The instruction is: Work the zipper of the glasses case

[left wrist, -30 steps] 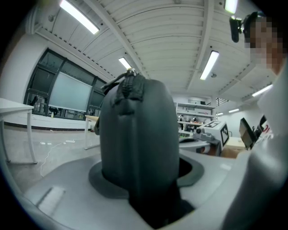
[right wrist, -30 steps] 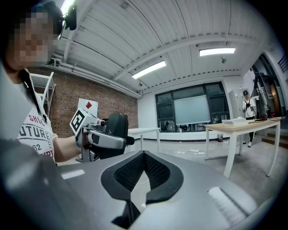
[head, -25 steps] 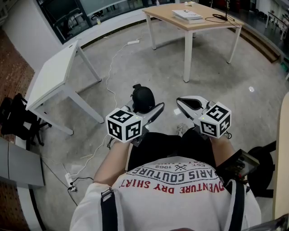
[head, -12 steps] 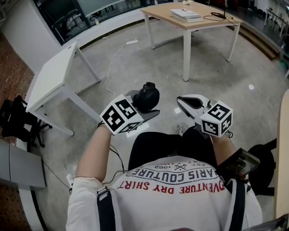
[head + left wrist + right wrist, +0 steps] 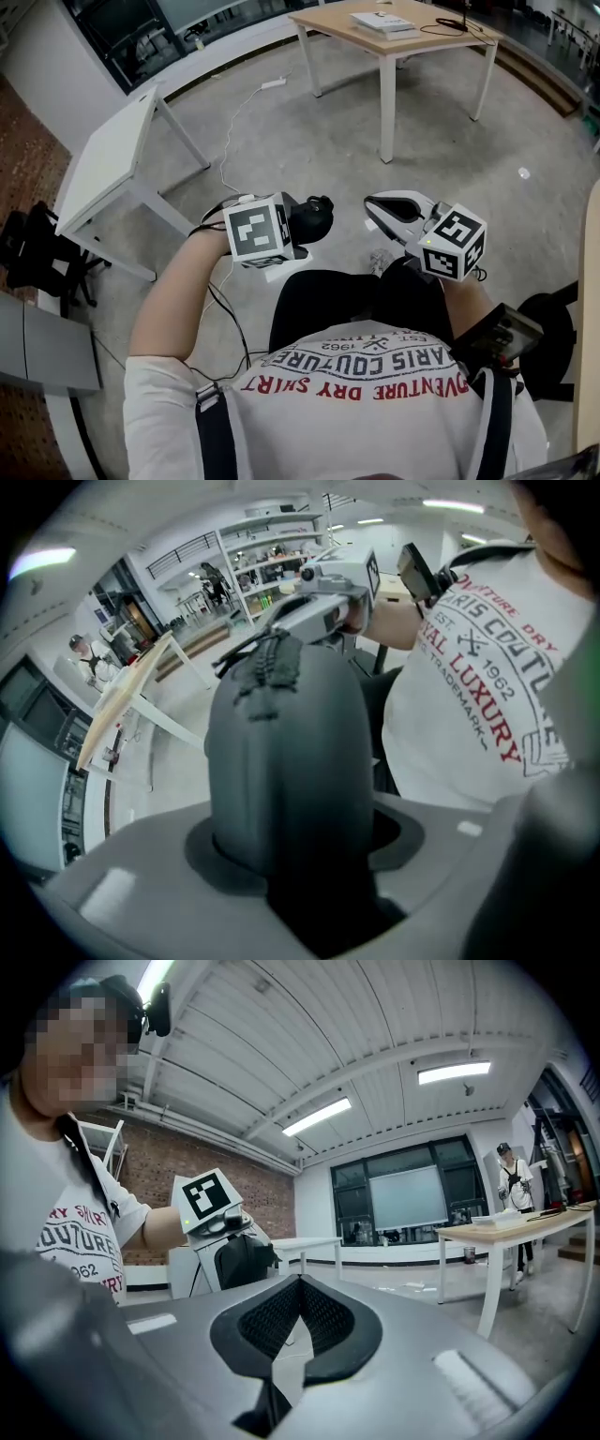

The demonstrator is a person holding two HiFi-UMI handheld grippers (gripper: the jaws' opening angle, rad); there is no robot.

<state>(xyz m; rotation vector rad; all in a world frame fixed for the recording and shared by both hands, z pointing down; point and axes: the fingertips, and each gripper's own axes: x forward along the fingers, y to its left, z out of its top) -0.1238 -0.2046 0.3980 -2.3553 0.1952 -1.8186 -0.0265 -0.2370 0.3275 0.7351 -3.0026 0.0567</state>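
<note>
Lab — work tables (image 5: 108, 164), stocked shelves (image 5: 267, 564)

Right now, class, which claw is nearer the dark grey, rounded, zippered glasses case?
Left. The left claw is clamped on the dark grey, rounded, zippered glasses case; the right claw, shut and empty, sits apart to the case's right.

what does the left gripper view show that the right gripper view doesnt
Only the left gripper view: the zipper at the top of the glasses case, seen close up, with the left hand-held gripper shut on the case.
Only the right gripper view: the right hand-held gripper seen along its own jaws, shut with nothing between them, plus the brick wall and ceiling lights.
Both: the case, the person's printed T-shirt and the wooden table.
</note>
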